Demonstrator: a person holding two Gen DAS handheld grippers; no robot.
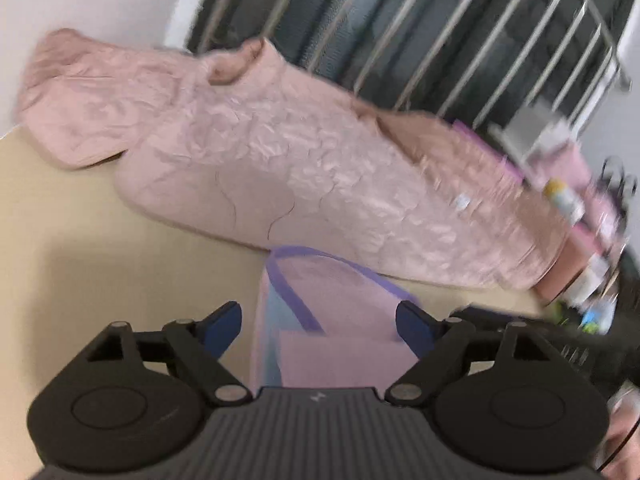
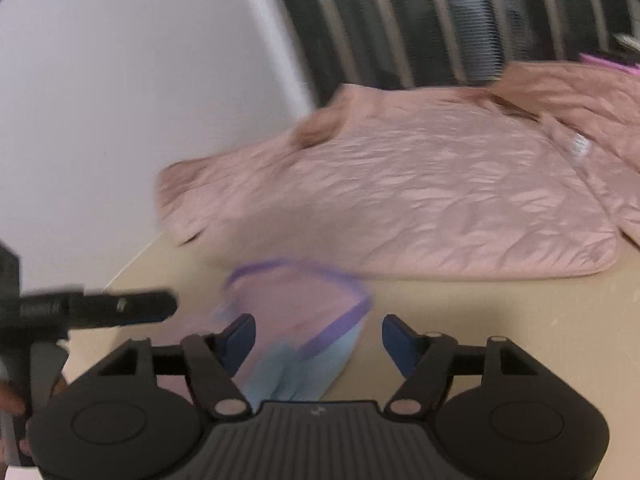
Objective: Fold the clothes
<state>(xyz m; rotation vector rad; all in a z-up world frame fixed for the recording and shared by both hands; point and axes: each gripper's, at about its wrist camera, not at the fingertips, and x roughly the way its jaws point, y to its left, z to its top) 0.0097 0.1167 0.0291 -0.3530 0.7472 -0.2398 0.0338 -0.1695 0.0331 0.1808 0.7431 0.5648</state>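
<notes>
A small pink and light-blue garment with purple trim [image 1: 332, 320] lies folded on the beige table [image 1: 100, 240], right in front of both grippers. My left gripper [image 1: 320, 324] stands open above its near part, blue pads apart and not pressing the cloth. In the right wrist view the same garment [image 2: 296, 328] lies between the blue pads of my right gripper [image 2: 318, 340], which is open too. A quilted pink jacket [image 1: 280, 160] lies spread farther back, and it fills the far side of the table as the quilted pink jacket [image 2: 420, 192] in the right view.
Window bars [image 1: 440, 40] and a white wall [image 2: 120, 100] stand behind the table. Small colourful items [image 1: 580, 220] crowd the table's right end. The other gripper's black body [image 2: 100, 308] reaches in at the left of the right wrist view. Bare tabletop [image 2: 500, 312] shows beside the garment.
</notes>
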